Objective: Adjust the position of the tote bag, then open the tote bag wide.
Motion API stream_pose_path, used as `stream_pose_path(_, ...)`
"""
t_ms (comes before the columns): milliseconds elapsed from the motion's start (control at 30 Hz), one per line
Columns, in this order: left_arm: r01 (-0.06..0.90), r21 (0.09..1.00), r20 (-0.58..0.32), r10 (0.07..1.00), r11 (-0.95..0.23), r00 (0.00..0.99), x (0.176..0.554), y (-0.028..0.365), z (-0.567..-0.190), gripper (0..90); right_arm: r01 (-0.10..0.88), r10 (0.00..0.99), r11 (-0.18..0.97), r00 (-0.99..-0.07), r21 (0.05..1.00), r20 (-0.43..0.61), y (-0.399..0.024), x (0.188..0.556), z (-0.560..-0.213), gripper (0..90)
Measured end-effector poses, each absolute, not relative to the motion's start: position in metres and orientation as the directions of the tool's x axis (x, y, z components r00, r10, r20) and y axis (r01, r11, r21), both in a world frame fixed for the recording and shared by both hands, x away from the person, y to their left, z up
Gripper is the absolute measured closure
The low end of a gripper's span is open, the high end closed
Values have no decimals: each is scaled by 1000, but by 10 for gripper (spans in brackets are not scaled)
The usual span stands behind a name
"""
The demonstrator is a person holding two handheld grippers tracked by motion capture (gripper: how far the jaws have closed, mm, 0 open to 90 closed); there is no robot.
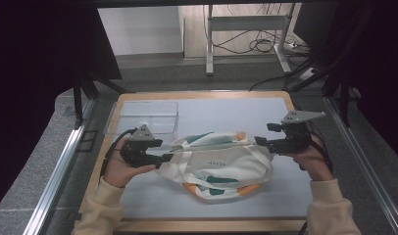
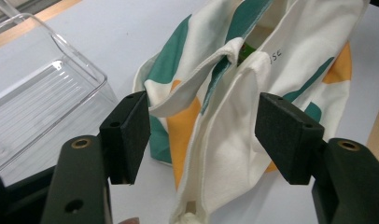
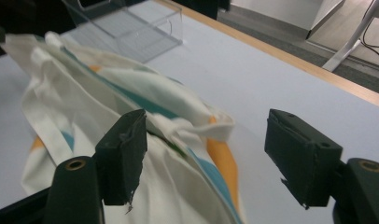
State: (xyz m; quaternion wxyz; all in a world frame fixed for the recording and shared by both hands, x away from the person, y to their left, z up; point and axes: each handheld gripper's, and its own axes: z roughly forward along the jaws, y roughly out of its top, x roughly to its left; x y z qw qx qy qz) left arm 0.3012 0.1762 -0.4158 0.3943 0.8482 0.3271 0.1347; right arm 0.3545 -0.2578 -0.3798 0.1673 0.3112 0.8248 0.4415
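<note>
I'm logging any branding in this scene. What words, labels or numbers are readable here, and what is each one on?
"SE": the end of a small dark print on the cloth bag, readable in the left gripper view; the rest is hidden in a fold.
The same print on the bag in the high view: a short word, upside down and too small to read.
The clear plastic box and each hand-held gripper: no text seen.

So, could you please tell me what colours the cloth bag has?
The cloth bag is cream with green and orange patches, clearest in the left gripper view.
</note>
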Motion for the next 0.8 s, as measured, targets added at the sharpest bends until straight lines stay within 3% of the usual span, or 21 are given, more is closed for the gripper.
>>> stream_pose_path(200,443,752,-30,646,-488,763,300,172,-418,346,366,624,415,-781,833,32,-230,350,-385,269)
stream_pose_path(800,438,774,-34,662,-457,749,303,169,-419,349,316,555,480,-832,818,-5,-201,340,-397,270)
